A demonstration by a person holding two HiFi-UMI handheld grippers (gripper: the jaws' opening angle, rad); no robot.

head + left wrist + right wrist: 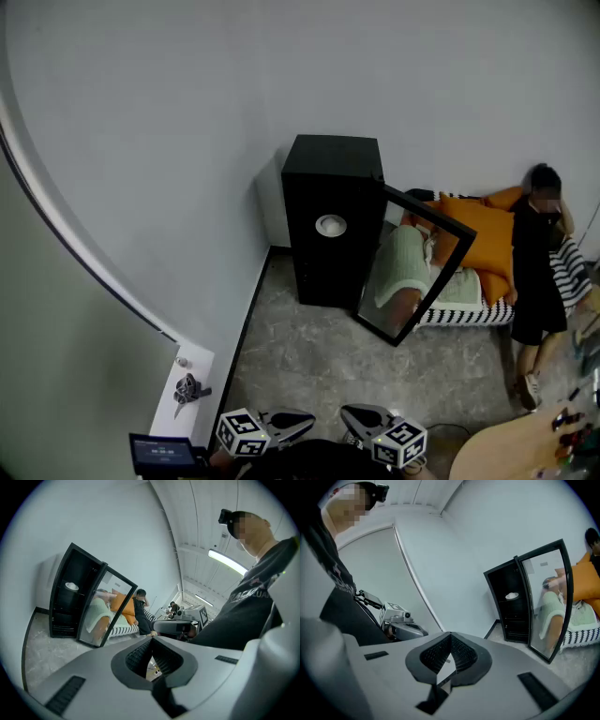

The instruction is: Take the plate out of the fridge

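Observation:
A tall black fridge (333, 220) stands against the wall, its glass door (417, 267) swung open to the right. A white plate (330, 225) rests on an upper shelf inside; it also shows in the left gripper view as the plate (71, 586) and in the right gripper view as the plate (512, 596). Both grippers are far from the fridge, low at the near edge of the head view. My left gripper (302, 425) is shut and holds nothing, its tips meeting (151, 639). My right gripper (353, 415) is shut and holds nothing too (450, 634). Their tips point toward each other.
A person (536, 272) stands at the right beside a sofa with orange cushions (483, 239) and a striped cover. A round wooden table (516, 452) with small items is at the lower right. A white ledge (187, 389) with a dark object lies at the left wall.

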